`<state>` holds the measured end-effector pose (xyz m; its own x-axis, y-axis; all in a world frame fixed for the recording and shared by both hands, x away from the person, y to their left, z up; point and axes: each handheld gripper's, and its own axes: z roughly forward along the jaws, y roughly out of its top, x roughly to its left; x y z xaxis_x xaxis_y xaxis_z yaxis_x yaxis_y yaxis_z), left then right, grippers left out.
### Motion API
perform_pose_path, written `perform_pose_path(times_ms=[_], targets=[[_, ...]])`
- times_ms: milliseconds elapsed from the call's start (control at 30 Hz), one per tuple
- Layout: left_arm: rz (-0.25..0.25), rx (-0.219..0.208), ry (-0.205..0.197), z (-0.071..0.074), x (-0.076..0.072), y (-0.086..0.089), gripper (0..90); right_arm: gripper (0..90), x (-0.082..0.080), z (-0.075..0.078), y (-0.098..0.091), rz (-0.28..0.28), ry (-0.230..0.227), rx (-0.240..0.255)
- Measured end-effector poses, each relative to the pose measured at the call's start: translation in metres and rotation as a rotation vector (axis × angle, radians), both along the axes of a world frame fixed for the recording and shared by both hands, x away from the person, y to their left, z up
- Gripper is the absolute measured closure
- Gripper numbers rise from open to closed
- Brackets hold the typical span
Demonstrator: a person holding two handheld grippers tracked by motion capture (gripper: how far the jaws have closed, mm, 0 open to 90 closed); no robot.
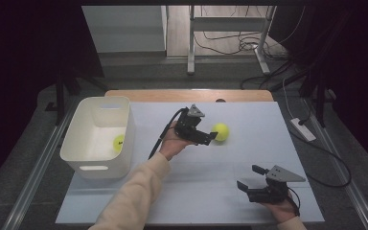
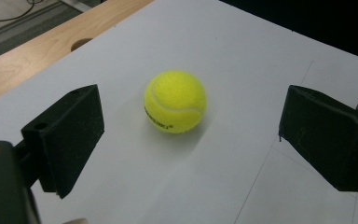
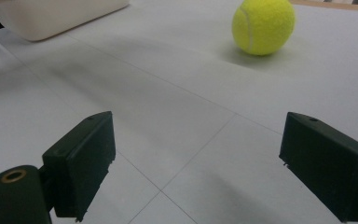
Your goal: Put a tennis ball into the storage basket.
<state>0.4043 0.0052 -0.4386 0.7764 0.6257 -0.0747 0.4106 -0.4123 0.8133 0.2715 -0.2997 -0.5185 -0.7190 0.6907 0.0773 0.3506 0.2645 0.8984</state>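
Tennis ball [image 1: 220,132], frame centre on the white table [image 1: 249,120], just ahead of the wide-open, empty left gripper [image 1: 210,138]; second ball [image 1: 119,142] half-hidden inside bin [image 1: 84,158]; right gripper [image 1: 249,178], lower right, gaping, empty.

You have a bright yellow-green tennis ball [image 1: 220,132] with a pale curved seam and dark lettering on the white table surface [image 1: 249,153], which is crossed by thin grey lines and edged in light wood at the far side. Your left gripper [image 1: 212,136] and right gripper [image 1: 247,178] are black, each topped with a grey plate. The bin [image 1: 84,155] is off-white, a second yellow ball [image 1: 119,142] inside. Your sleeve [image 1: 134,196] is cream.
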Motion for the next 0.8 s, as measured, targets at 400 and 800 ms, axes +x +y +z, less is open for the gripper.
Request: perform_pose_path(times_ms=[400,800], targets=[[0.003,-0.001,0.032,-0.006,0.010,-0.013,7.3,10.4,0.000,0.001,0.000,0.002,-0.004,0.003],[0.005,0.012,0.042,-0.009,0.017,-0.022,7.4,10.4,0.000,0.000,0.000,0.002,-0.007,0.001]])
